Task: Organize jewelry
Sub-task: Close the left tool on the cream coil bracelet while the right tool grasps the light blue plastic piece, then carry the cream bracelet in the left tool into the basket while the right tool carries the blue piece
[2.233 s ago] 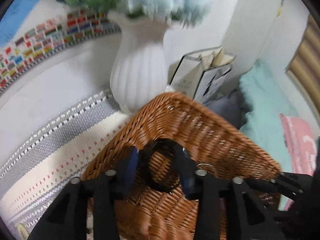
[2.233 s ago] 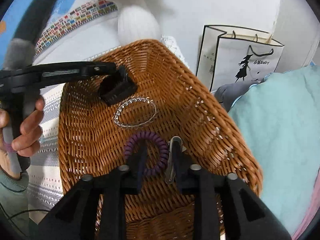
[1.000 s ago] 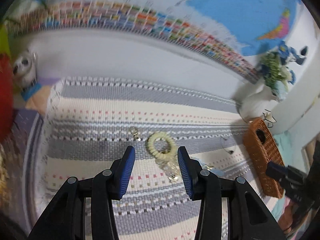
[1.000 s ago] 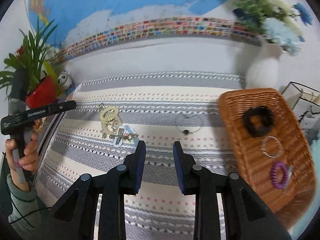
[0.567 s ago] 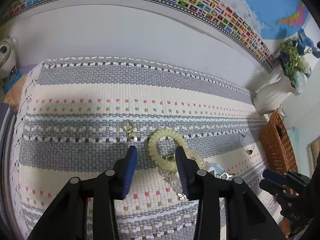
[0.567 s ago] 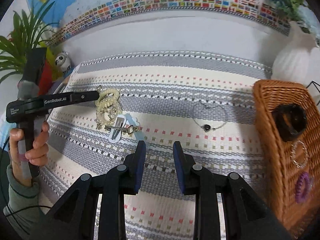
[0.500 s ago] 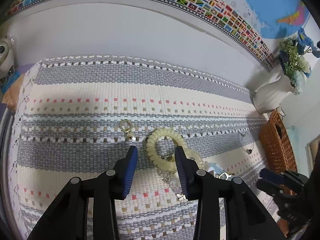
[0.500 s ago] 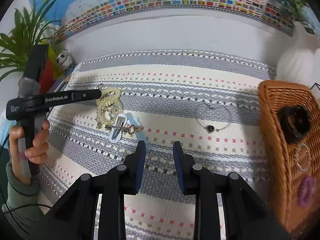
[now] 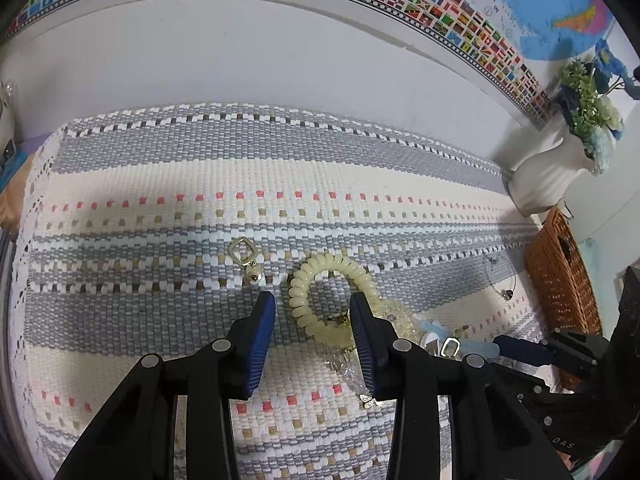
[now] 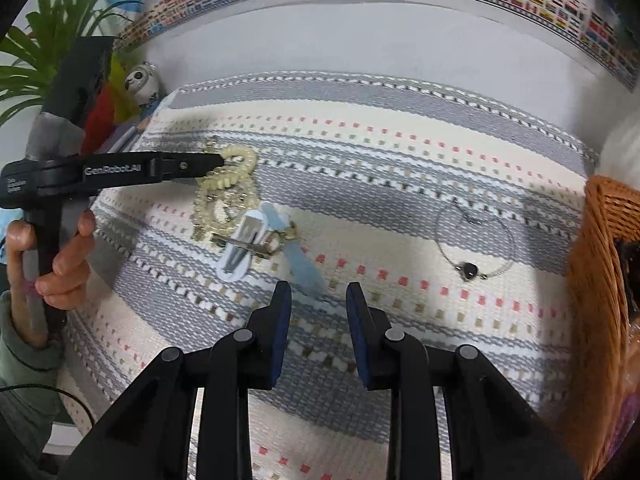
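My left gripper is open, its fingers astride a pale yellow coil hair tie on the striped mat; the tie also shows in the right wrist view. A gold earring lies just left of it. A beaded bracelet and clips lie to its right. My right gripper is open and empty, just short of a light blue clip and a white hair clip. A thin necklace with a dark bead lies further right. The wicker basket stands at the right.
The woven striped mat covers the table. A white vase with flowers stands beside the basket. A potted plant and a small panda figure stand at the mat's left end.
Both grippers left the basket and swung over to the mat. The left gripper has closed in on the yellow coil hair tie; the right has moved nearer the clips.
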{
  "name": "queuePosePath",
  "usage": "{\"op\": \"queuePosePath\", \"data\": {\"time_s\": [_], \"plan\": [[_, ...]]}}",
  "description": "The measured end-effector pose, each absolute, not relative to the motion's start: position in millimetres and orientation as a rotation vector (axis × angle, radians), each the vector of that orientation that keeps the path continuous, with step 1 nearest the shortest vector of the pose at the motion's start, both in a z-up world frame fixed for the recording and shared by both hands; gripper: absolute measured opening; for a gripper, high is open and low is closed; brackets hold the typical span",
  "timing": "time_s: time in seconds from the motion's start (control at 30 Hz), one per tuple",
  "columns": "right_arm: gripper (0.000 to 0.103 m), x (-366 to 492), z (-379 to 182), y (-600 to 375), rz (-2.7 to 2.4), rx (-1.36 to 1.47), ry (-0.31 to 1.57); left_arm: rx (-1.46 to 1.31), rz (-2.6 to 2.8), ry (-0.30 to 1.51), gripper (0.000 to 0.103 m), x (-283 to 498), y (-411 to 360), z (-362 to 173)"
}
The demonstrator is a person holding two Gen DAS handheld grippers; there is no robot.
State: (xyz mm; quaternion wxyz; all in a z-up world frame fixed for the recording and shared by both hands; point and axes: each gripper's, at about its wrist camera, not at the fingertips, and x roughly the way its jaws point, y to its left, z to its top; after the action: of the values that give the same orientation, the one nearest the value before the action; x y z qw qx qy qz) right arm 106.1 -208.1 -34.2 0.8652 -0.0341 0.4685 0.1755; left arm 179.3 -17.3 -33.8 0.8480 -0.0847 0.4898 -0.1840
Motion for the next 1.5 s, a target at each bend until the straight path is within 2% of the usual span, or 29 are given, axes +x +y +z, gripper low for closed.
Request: {"op": "queuePosePath", "data": {"time_s": [0.07,0.13,0.2,0.6,0.67,0.7,0.77,0.8,0.83,0.9,1.13,1.5], "plan": [[0.032,104,-30,-206,0.383,-0.081,0.962,-0.185,-0.392,1.031,0.039,179,-15,-34],[0.039,103,-26,-204,0.385,-0.1,0.948,-0.186,-0.394,1.029,0.039,179,-14,-34],[0.042,106,-26,-201,0.387,-0.141,0.94,-0.182,-0.394,1.025,0.039,178,-13,-34],[0.041,114,-41,-184,0.386,-0.252,0.929,-0.177,-0.386,1.012,0.039,176,-15,-34],[0.041,112,-43,-182,0.384,-0.271,0.918,-0.16,-0.367,1.008,0.028,176,-17,-34],[0.041,111,-43,-181,0.382,-0.279,0.912,-0.141,-0.351,1.003,0.018,175,-19,-34],[0.037,110,-43,-179,0.38,-0.291,0.903,-0.129,-0.338,0.998,0.014,176,-20,-35],[0.032,109,-44,-177,0.381,-0.296,0.9,-0.132,-0.339,0.999,0.013,177,-19,-35],[0.021,107,-43,-175,0.377,-0.309,0.891,-0.135,-0.337,1.0,0.011,178,-19,-35],[0.015,105,-44,-172,0.345,-0.348,0.871,-0.136,-0.344,0.998,0.011,179,-19,-36],[0.015,97,-41,-172,0.346,-0.339,0.853,-0.142,-0.364,0.976,0.01,173,-17,-32],[0.015,56,-18,-199,0.29,-0.288,0.823,-0.12,-0.426,0.822,0.01,141,-11,11]]}}
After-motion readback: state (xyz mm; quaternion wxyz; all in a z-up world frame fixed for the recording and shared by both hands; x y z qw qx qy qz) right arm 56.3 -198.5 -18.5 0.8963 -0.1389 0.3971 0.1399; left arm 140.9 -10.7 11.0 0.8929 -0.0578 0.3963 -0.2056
